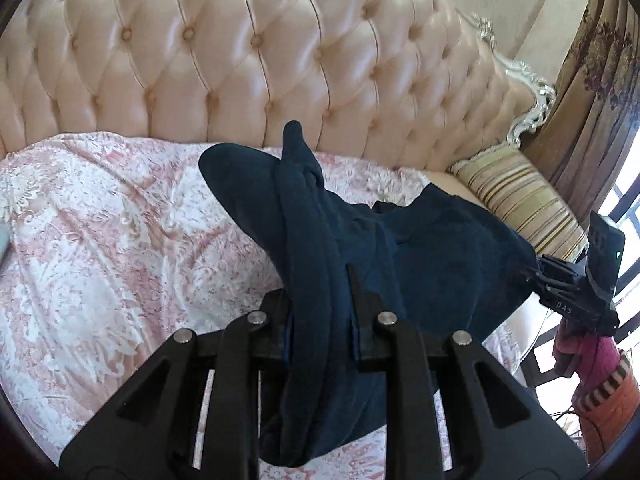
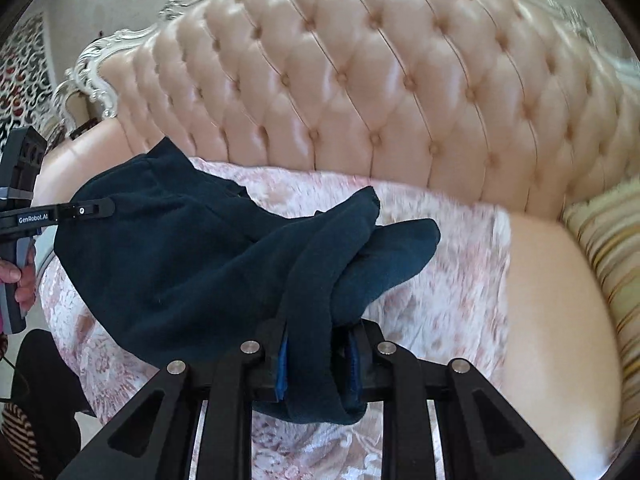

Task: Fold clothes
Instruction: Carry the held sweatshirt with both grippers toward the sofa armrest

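The dark blue garment (image 1: 420, 248) hangs in the air between the two tools, above the pink-and-white lace cover (image 1: 100, 240) spread on the tufted sofa (image 1: 240, 60). The left tongs (image 1: 320, 312) are clenched on a thick, bunched roll of the fabric, and the right tongs (image 2: 316, 344) are likewise clamped on another gathered bundle, with loose ends flopping forward past the tips.

The main risk, judging from these grips, is that each one bites a rolled wad rather than a single clean edge. If the cloth is laid down this way, hidden layers may stay twisted, and the fold would come out lumpy or skewed. A thick wad can also creep out of the pads under the hanging weight, dropping one side. The span between the grips sags, so it may touch the cover first and crumple.

Both tools point forward toward the sofa back, held roughly level and well apart. In the right wrist view, the person's left hand (image 2: 20, 280) grips its handle at the far left.
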